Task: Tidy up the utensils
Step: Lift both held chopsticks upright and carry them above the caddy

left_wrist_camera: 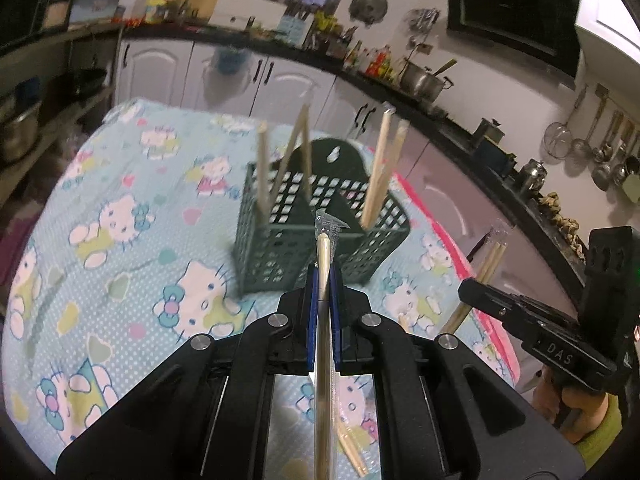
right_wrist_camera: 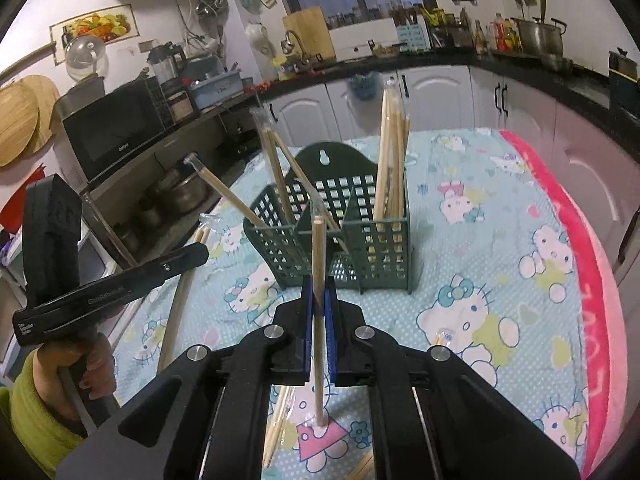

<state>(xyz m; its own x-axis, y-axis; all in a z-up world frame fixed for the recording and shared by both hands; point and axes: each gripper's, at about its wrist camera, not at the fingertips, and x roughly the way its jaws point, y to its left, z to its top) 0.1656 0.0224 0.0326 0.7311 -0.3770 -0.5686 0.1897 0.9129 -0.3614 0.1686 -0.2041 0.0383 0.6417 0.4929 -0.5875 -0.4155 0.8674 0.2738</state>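
Two grippers: each one is clamped on a wrapped pair of chopsticks; both are held above the table
Left gripper [left_wrist_camera: 325, 280]: its blue pads [left_wrist_camera: 312, 304] are pressed together on a wrapped pair of chopsticks [left_wrist_camera: 323, 320]; the sticks run from near to far between the pads, and the clear wrapper tip pokes out toward the basket
Right gripper [right_wrist_camera: 319, 292]: its blue pads [right_wrist_camera: 307, 304] are squeezed on another wrapped pair [right_wrist_camera: 319, 264]; these sticks stand almost upright, with the low end hanging over the cloth
Hands: a hand [right_wrist_camera: 86, 376] in a green sleeve holds the left gripper's handle
Cloth [right_wrist_camera: 500, 240]: blue with cartoon cats; a pink edge runs along the right side; a few loose chopsticks [right_wrist_camera: 280, 420] lie on it near the grippers
Basket [right_wrist_camera: 332, 236]: dark green with square holes; it stands on the cloth just past both grippers; a wall splits it into a left part and a right part
Sticks in the basket: the left part holds leaning chopsticks [right_wrist_camera: 276, 168]; the right part holds a straighter bunch [right_wrist_camera: 394, 160]
Far: white cupboards [right_wrist_camera: 436, 92] under a dark counter; a window above
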